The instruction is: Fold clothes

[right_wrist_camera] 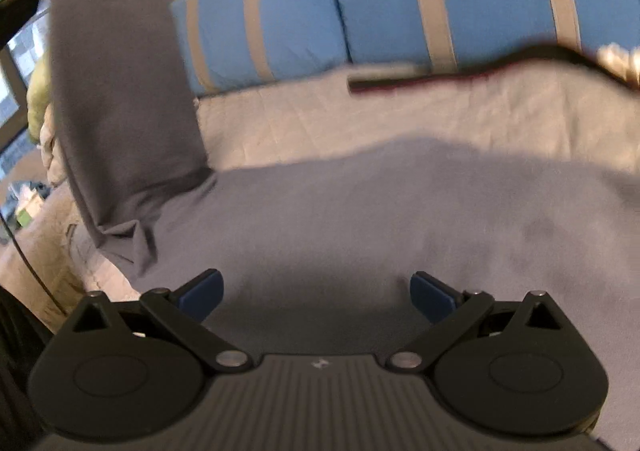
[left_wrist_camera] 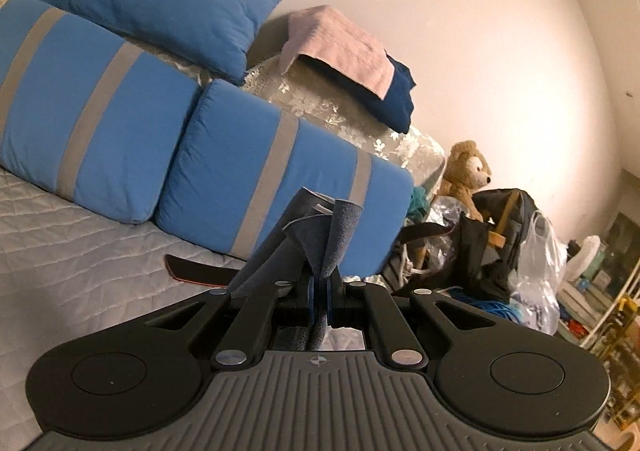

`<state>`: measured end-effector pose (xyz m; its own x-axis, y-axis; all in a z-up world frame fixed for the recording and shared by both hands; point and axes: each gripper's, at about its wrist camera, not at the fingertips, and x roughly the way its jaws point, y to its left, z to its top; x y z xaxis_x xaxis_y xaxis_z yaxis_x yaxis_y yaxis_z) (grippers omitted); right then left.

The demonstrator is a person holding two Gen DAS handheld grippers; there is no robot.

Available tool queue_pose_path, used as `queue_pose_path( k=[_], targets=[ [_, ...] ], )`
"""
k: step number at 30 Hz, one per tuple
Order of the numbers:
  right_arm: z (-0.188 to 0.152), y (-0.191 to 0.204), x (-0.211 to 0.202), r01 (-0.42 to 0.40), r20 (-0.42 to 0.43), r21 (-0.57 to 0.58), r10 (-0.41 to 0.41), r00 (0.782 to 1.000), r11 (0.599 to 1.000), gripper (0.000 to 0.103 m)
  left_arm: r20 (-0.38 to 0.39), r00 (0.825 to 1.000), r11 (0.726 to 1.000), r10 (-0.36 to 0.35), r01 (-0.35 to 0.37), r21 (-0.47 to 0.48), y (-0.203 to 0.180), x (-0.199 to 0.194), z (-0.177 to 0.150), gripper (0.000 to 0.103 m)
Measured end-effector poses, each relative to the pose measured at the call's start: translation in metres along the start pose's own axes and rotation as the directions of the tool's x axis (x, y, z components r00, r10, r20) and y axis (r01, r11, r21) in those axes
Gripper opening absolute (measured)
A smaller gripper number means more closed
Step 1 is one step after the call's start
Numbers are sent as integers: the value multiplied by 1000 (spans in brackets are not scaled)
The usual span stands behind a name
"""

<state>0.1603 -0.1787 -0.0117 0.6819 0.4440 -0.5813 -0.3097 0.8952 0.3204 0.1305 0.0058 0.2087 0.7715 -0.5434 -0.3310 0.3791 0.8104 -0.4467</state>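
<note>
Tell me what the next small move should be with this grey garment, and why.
Probably lower the right gripper and close it on the grey garment beneath it. Its jaws stand wide open over the flat cloth, while the left gripper already pinches a lifted part, so a second hold looks needed for the fold.

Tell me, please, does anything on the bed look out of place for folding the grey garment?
One thing: a black strap with a red edge lies loose on the quilt, just beyond the grey garment. Otherwise nothing stands out; the left gripper pinches a garment corner, and the right gripper is open above the cloth.
</note>
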Motion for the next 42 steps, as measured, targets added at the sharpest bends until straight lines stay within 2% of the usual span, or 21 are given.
queue_pose_path(
  k=[2, 4, 6, 7, 9, 10, 12, 15, 18, 22, 25, 28, 31, 33, 35, 37, 42],
  targets=[
    [-1, 17, -5, 12, 55, -75, -8, 998, 997, 102, 10, 1000, 1000, 28, -28, 0, 10, -9, 3, 5],
    [-3, 37, 0, 0, 58, -121, 7, 998, 993, 97, 21, 998, 998, 56, -56, -1, 19, -17, 7, 5],
    [-1, 52, 10, -2, 63, -143, 12, 998, 990, 82, 31, 996, 996, 84, -84, -2, 29, -26, 10, 5],
    [2, 64, 19, -4, 65, -165, 15, 998, 986, 79, 37, 994, 995, 103, -103, -7, 36, -32, 12, 5],
    [7, 87, 37, -9, 66, -203, 22, 998, 979, 57, 51, 988, 989, 147, -147, -19, 54, -48, 16, 5],
    [11, 95, 47, -23, 59, -202, 35, 998, 979, 51, 56, 984, 986, 167, -166, -24, 61, -54, 17, 5],
    [17, 111, 69, -43, 39, -197, 52, 998, 980, 24, 67, 977, 979, 204, -202, -36, 75, -66, 17, 5],
    [18, 135, 97, -59, 10, -218, 62, 998, 974, 10, 82, 961, 964, 262, -258, -56, 96, -81, 18, 5],
    [6, 161, 110, -81, -17, -307, 80, 997, 948, 9, 96, 944, 948, 315, -307, -87, 112, -88, 19, 5],
    [-18, 192, 114, -77, -36, -463, 68, 997, 883, 9, 94, 936, 933, 338, -321, -160, 126, -94, 19, 5],
    [-23, 200, 114, -54, -15, -494, 53, 998, 868, 9, 98, 935, 932, 340, -321, -170, 125, -95, 18, 5],
    [-25, 208, 110, -80, -13, -519, 86, 996, 851, 9, 97, 939, 936, 329, -310, -170, 117, -95, 17, 5],
    [-21, 210, 106, -101, -23, -502, 104, 994, 859, 10, 102, 949, 947, 299, -281, -153, 101, -92, 17, 5],
    [-12, 199, 100, -124, -17, -427, 129, 991, 896, 15, 110, 955, 956, 274, -259, -140, 91, -92, 17, 5],
    [3, 190, 98, -114, 10, -359, 126, 992, 926, 15, 116, 959, 961, 258, -243, -129, 83, -94, 17, 5],
    [23, 178, 105, -98, 27, -294, 111, 993, 951, 15, 113, 962, 965, 247, -234, -122, 78, -96, 16, 5],
    [71, 152, 152, -58, -42, -185, 51, 998, 981, 11, 86, 968, 968, 236, -226, -112, 76, -98, 10, 5]
  ],
)
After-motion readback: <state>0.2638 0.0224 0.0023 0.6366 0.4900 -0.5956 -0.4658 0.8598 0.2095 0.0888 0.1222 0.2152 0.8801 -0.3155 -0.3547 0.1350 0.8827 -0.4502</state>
